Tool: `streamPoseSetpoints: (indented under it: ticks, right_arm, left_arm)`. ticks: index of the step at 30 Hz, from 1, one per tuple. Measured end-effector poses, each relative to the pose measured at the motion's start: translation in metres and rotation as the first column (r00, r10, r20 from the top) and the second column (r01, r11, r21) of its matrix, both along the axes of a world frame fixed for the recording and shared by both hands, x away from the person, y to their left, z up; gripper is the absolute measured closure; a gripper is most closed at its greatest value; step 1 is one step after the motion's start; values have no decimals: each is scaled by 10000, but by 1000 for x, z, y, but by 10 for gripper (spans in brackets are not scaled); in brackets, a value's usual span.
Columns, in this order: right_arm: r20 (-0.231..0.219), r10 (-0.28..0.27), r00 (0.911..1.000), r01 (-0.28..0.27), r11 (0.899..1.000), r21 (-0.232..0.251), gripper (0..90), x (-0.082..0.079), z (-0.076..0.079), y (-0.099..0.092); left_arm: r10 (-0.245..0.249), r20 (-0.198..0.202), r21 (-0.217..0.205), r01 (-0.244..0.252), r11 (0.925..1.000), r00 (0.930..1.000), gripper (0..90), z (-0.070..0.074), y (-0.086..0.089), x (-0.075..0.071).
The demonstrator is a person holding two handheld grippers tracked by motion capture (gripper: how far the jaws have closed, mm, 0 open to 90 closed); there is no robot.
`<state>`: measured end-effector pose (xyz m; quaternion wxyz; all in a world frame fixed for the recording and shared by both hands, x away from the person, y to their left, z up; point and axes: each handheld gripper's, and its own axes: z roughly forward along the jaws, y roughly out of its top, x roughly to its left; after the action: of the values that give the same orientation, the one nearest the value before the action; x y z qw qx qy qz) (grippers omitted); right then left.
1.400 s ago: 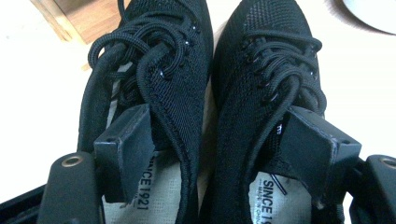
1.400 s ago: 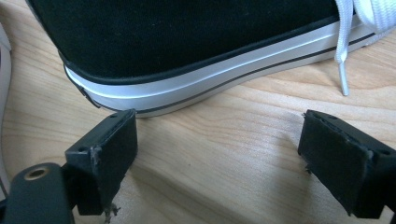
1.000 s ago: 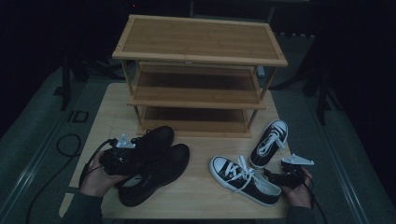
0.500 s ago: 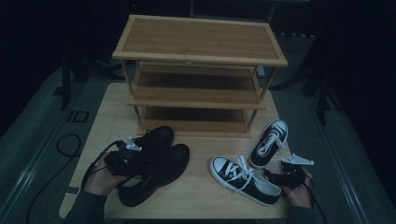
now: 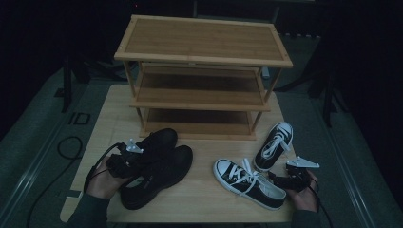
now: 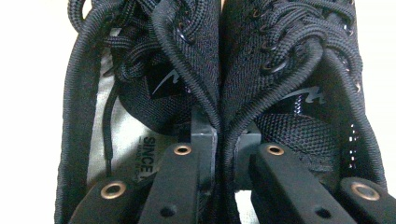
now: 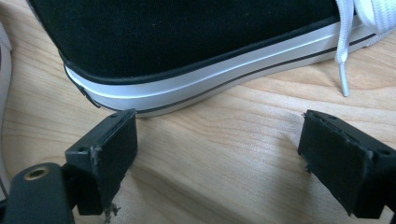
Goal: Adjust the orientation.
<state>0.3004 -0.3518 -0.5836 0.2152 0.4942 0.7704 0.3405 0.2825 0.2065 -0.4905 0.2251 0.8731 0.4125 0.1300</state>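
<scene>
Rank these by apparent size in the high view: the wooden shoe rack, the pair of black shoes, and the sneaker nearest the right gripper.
1. Wooden shoe rack
2. Pair of black shoes
3. Sneaker

Open tongs (image 7: 219,158) hover over the wooden table (image 7: 224,177), just short of a black sneaker (image 7: 187,32)

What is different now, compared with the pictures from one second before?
The left gripper has just been closing: its jaws now pinch the two inner collars of the black shoes together. The hand itself did not shift. The right gripper remains open behind the sneaker; the shoe rack and second sneaker are unchanged.
</scene>
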Motion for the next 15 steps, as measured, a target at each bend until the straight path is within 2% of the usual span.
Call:
streamPoseSetpoints:
  ticks: [5,8,15]
  right_arm:
    - [0,0,10000,0,10000,0,117,0,0,0]
    - [0,-4,10000,4,10000,-1,117,0,0,0]
    - [-3,-2,10000,2,10000,4,117,0,0,0]
  left_arm:
    - [121,-80,-174,-123,9998,9999,849,1,2,2]
    - [204,-68,-424,-207,9989,9998,856,1,4,1]
    - [344,81,-326,-341,9989,9994,857,2,4,1]
